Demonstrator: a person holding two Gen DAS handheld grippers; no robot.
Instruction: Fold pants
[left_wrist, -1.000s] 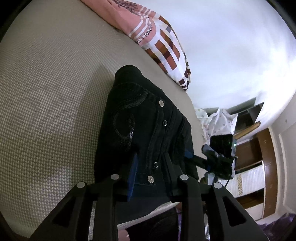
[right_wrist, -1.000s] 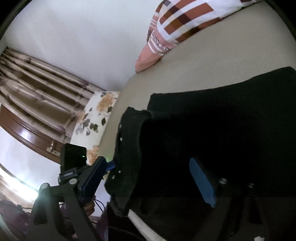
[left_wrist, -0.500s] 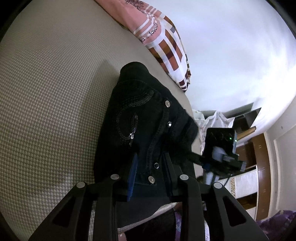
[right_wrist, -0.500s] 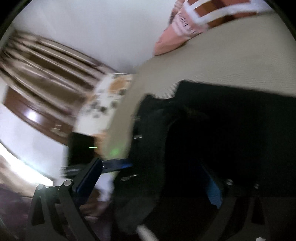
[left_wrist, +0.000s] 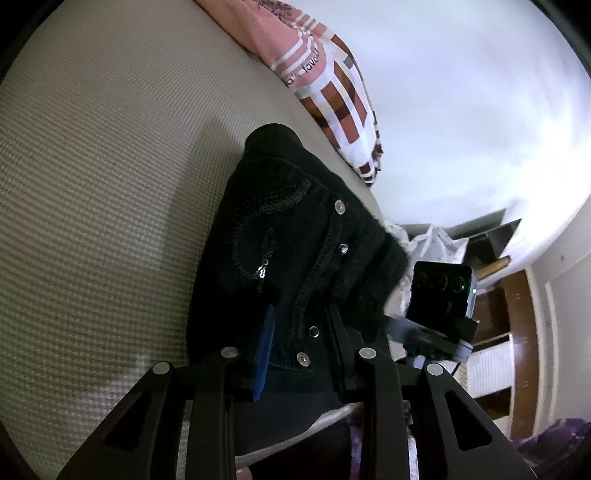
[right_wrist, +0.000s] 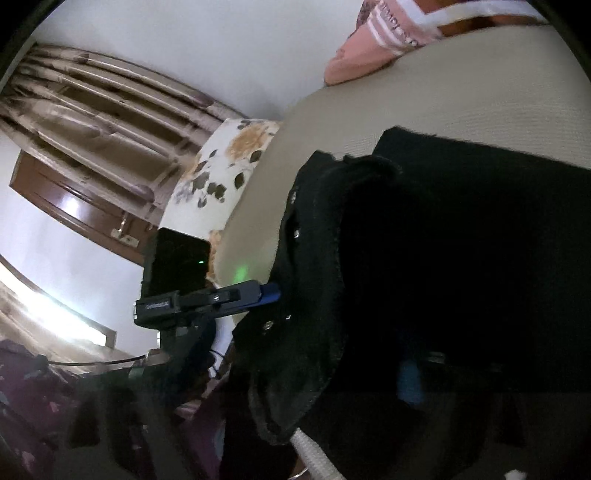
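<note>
Left wrist view: black pants (left_wrist: 295, 236) lie on the beige bed (left_wrist: 103, 166), waistband end near the bed's edge, silver studs and a sequin pocket pattern facing up. Left gripper (left_wrist: 301, 350) has its fingers (left_wrist: 265, 354) clamped on the waistband edge of the pants, blue pad on one side, dark finger on the other, cloth pinched between. Pants look doubled over, top layer bunched near the right side. Pink and brown checked blanket (left_wrist: 332, 92) sits at the far side of the bed, apart from the pants. Right gripper (left_wrist: 439, 317) shows at the right, just beside the pants' bunched edge, camera box on top with a green light. Wooden shelves (left_wrist: 506, 314) are behind it by the white wall.

Right wrist view: pants (right_wrist: 461, 258) fill most of the frame, one folded edge with studs raised and curled at centre. Left gripper (right_wrist: 271, 291) comes in from the left, blue fingertip touching the studded edge. Right gripper's own fingers are buried under dark cloth; a faint blue pad (right_wrist: 408, 380) is visible low down, cannot tell if the fingers are closed on fabric or apart. Floral pillow (right_wrist: 229, 162) lies at the bed's far corner, curtains (right_wrist: 92, 103) behind it.
</note>
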